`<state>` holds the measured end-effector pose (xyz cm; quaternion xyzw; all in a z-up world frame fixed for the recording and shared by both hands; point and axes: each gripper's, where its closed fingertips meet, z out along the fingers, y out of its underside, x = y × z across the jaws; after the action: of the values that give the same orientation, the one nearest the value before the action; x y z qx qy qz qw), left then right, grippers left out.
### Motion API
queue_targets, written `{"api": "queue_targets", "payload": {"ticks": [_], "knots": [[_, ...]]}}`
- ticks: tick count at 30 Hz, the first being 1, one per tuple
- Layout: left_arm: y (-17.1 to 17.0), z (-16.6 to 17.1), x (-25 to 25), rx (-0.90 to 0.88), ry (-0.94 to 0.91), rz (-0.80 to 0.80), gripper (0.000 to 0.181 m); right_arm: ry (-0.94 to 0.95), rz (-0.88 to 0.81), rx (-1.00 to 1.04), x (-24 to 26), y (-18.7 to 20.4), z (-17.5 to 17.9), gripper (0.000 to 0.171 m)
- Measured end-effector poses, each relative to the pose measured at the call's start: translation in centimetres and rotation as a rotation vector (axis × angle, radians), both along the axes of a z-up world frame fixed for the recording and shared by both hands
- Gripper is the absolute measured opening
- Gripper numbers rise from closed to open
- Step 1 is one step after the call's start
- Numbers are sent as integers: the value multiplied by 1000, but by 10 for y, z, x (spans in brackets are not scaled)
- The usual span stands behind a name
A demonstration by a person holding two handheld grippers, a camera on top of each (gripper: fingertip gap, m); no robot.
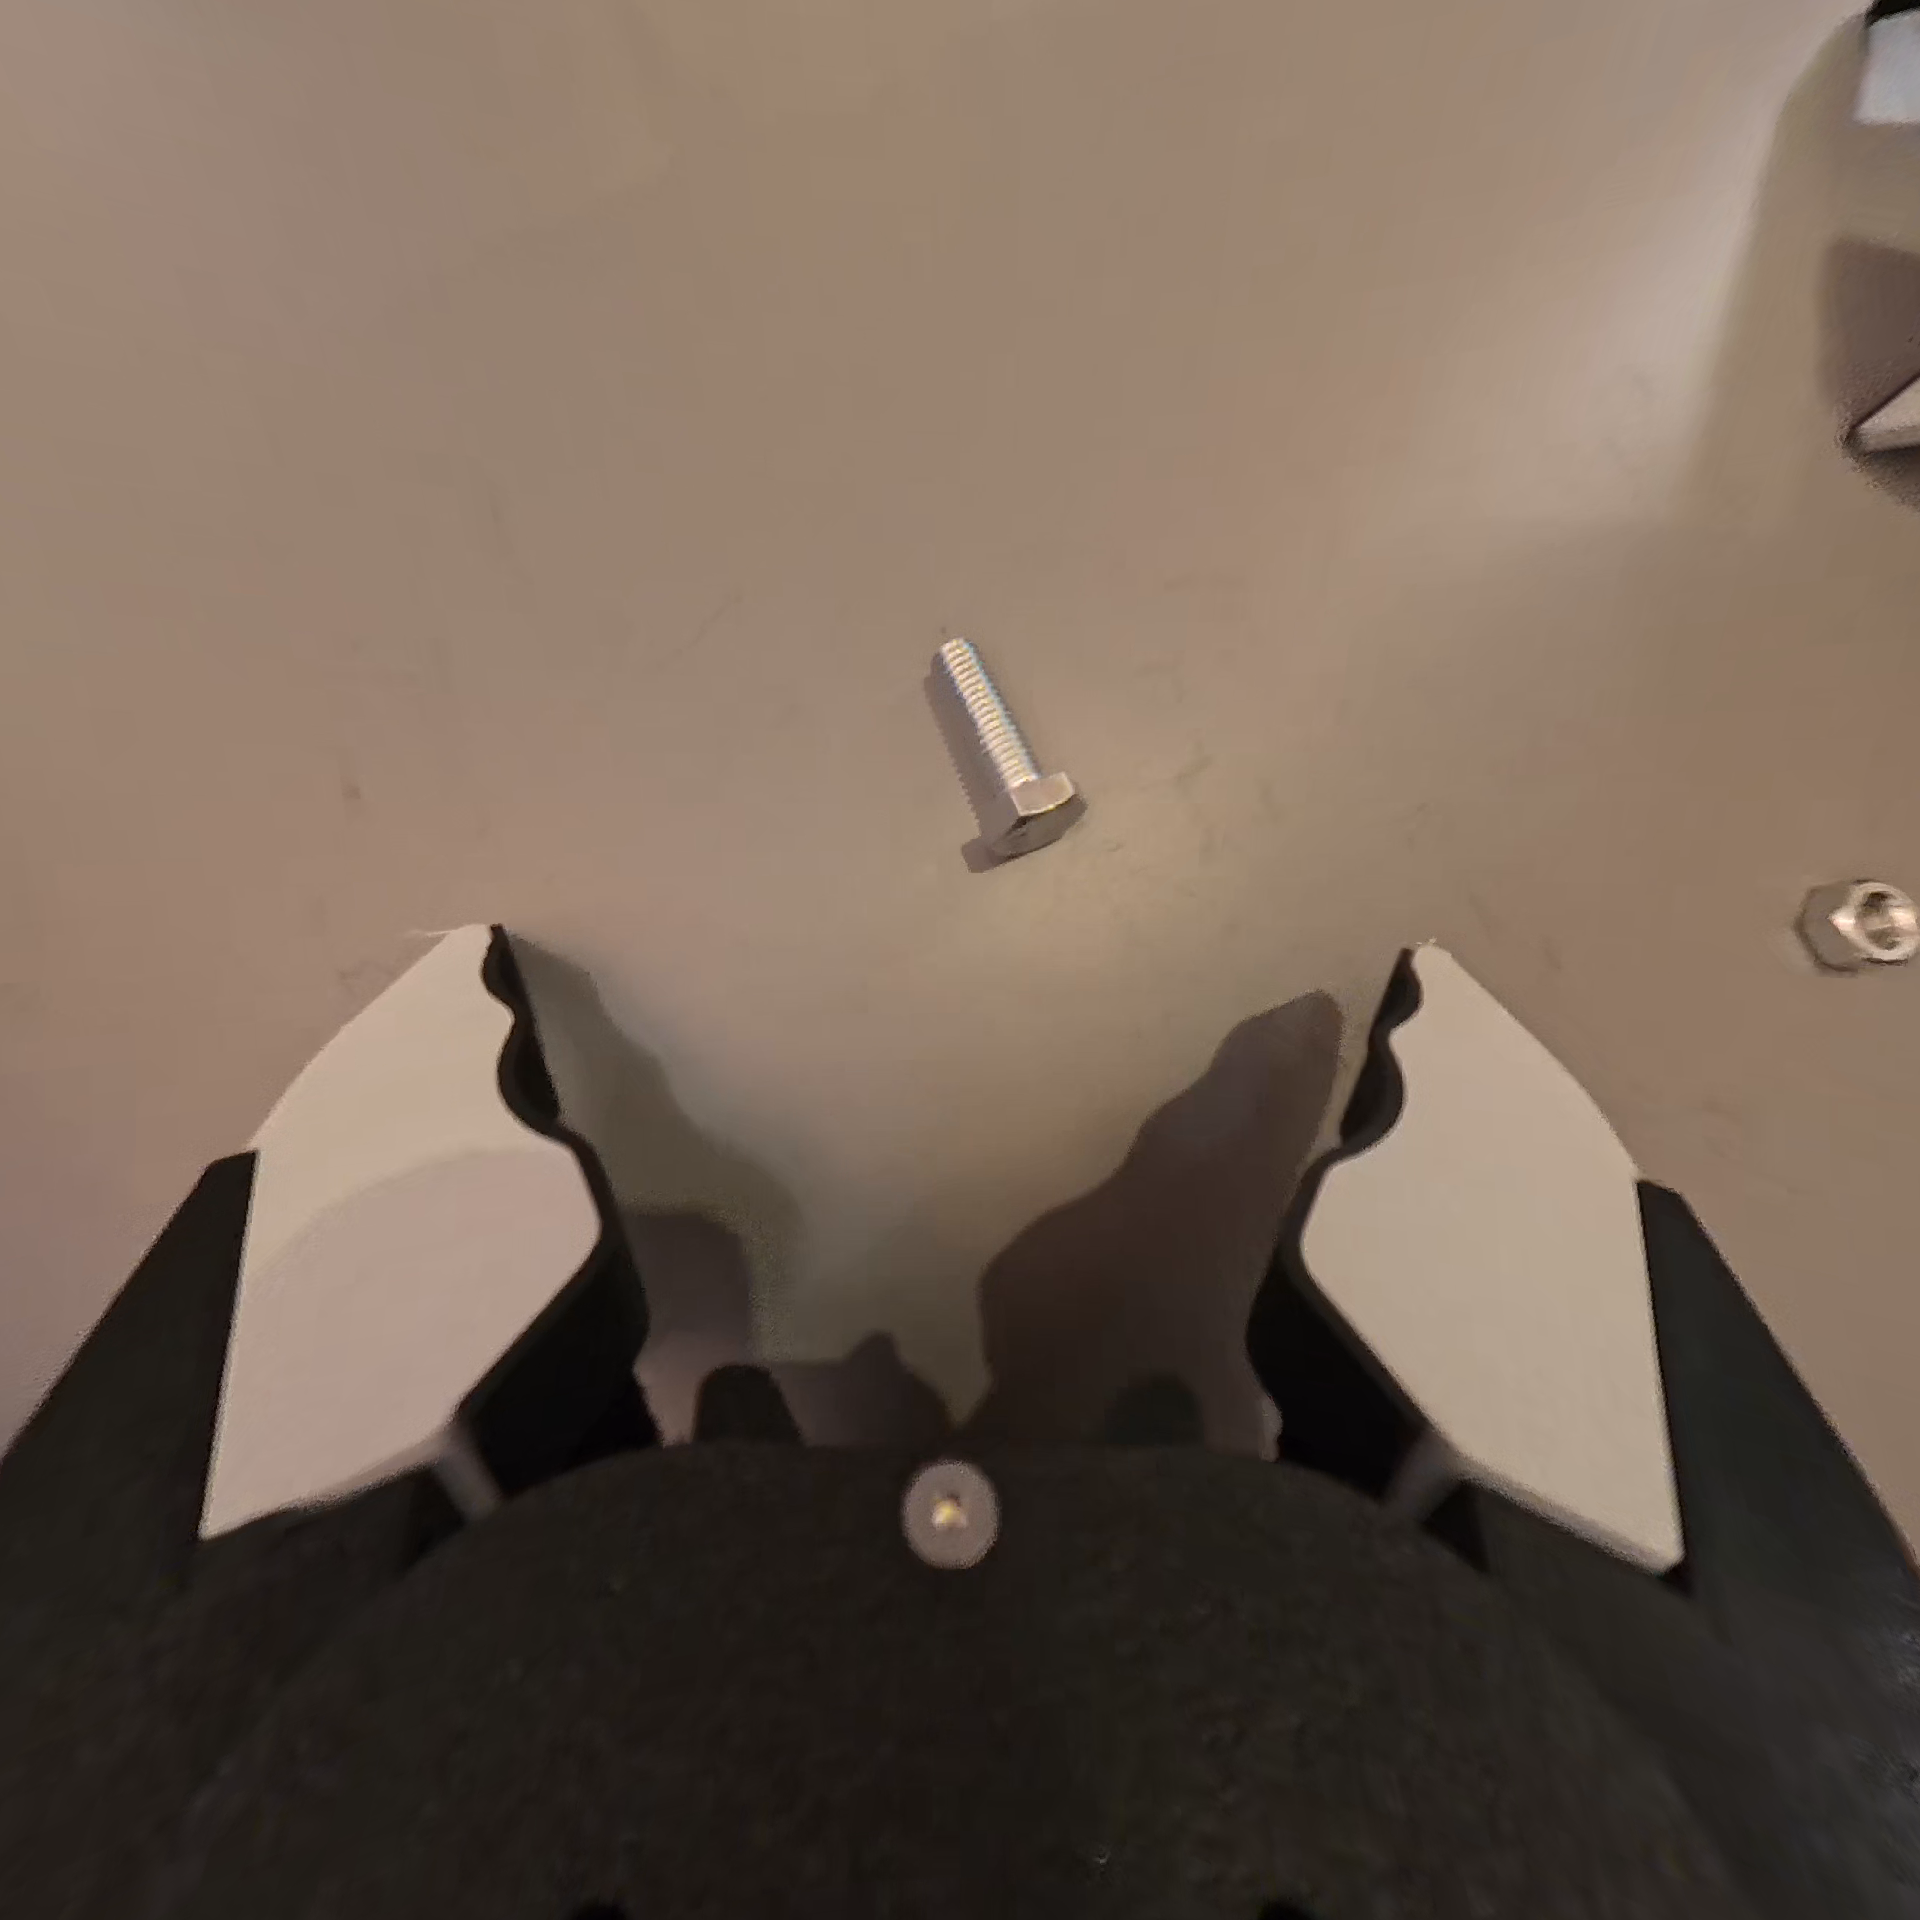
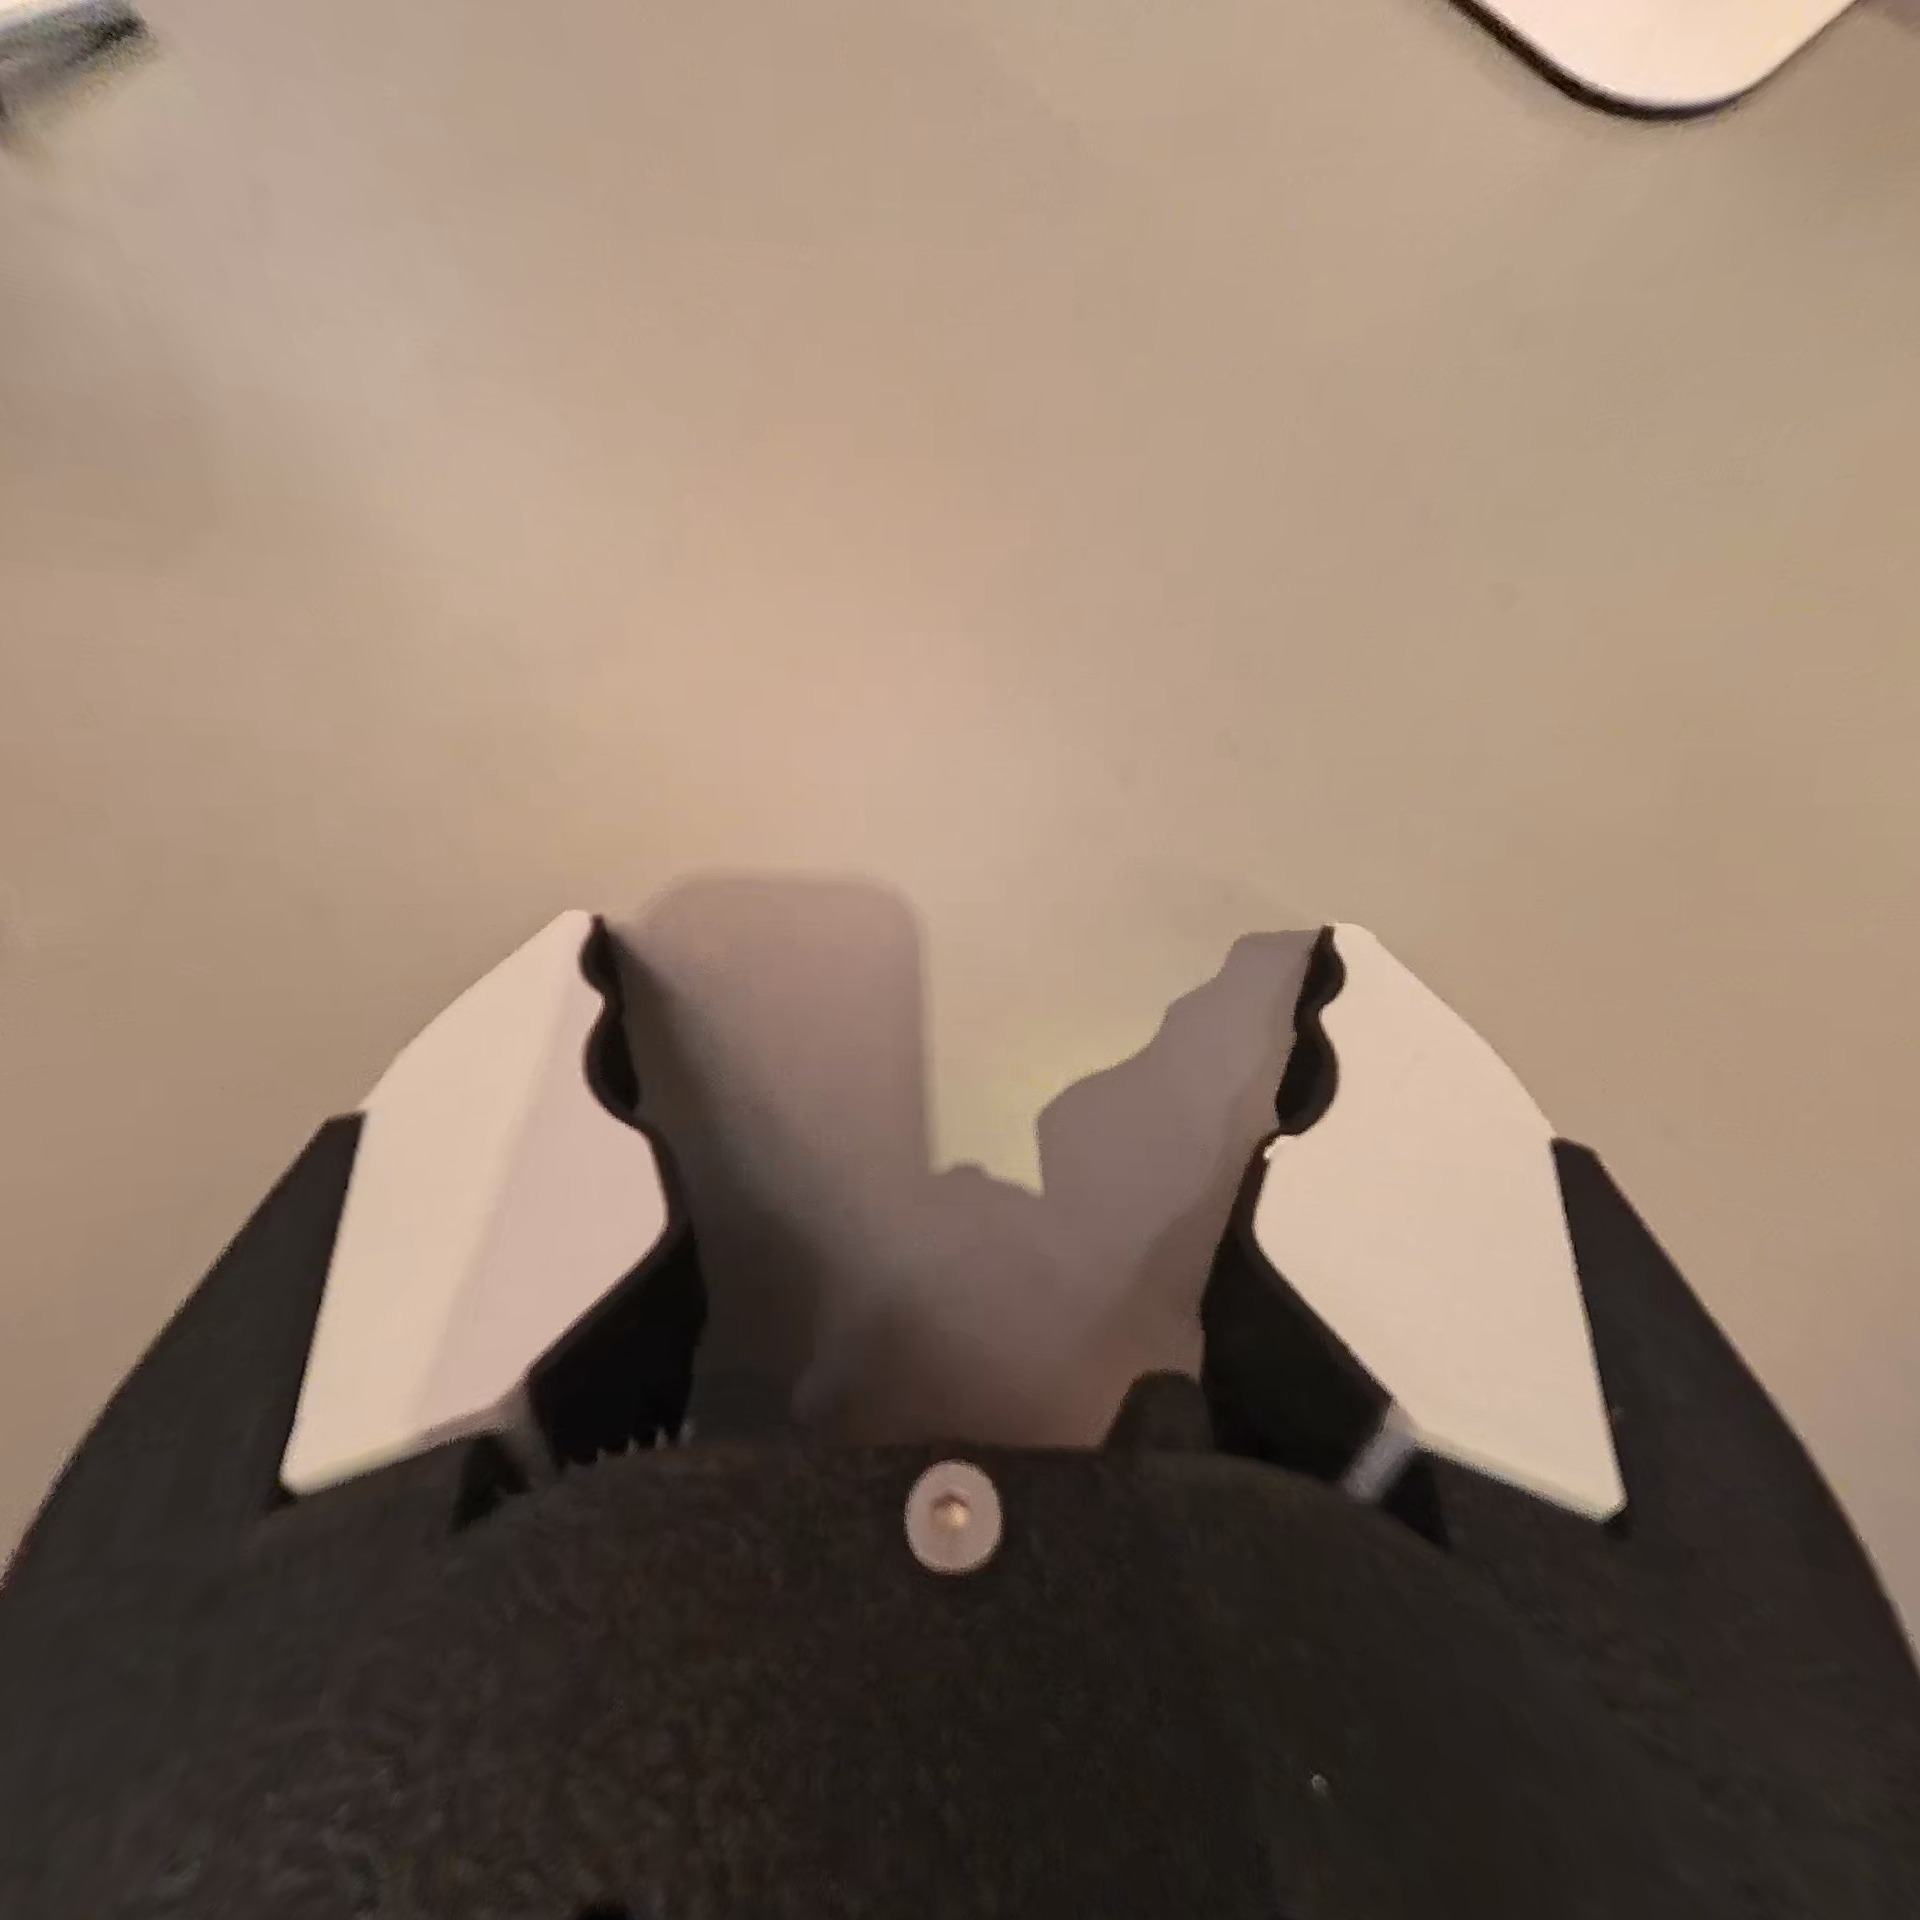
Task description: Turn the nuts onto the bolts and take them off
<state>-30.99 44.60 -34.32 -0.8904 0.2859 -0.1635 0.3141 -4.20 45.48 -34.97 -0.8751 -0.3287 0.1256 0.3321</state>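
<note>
In the left wrist view a silver hex bolt (image 1: 995,745) lies flat on the beige table, head toward me, thread pointing away. A silver nut (image 1: 1863,924) lies on the table at the right edge, apart from the bolt. My left gripper (image 1: 956,940) is open and empty, its white fingertips (image 1: 457,961) just short of the bolt. In the right wrist view my right gripper (image 2: 964,928) is open and empty over bare table. No bolt or nut shows in that view.
A white and dark object (image 1: 1881,260) reaches in at the top right of the left wrist view. A white rounded object (image 2: 1662,42) lies at the top right of the right wrist view, and a blurred dark thing (image 2: 62,42) at the top left. The silver hex bolt (image 1: 995,745) is about 4 cm from my left fingertips.
</note>
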Motion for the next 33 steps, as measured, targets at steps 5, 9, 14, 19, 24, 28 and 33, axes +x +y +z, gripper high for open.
{"api": "queue_targets", "payload": {"ticks": [5, 9, 14, 19, 24, 28, 33], "knots": [[-7, 20, -3, -28, -106, 40, 147, 77, 7, 28, -1, 2, 12, 133], [-3, 52, -12, 122, -92, 59, 146, 164, -29, 263, 14, -1, 65, 136], [1, 92, 5, 303, -227, 13, 102, 308, 6, 669, 33, -23, 143, 109], [-1, 68, 9, 227, -131, 5, 82, 331, 1, 557, 35, -38, 133, 107], [-4, 33, 10, 57, -49, 29, 74, 287, 5, 458, 31, -52, 111, 104], [0, 25, 20, -30, -78, 50, 72, 291, 3, 439, 29, -59, 101, 104], [7, 12, 18, -35, 25, 77, 70, 326, -2, 409, 24, -67, 94, 104]]}}
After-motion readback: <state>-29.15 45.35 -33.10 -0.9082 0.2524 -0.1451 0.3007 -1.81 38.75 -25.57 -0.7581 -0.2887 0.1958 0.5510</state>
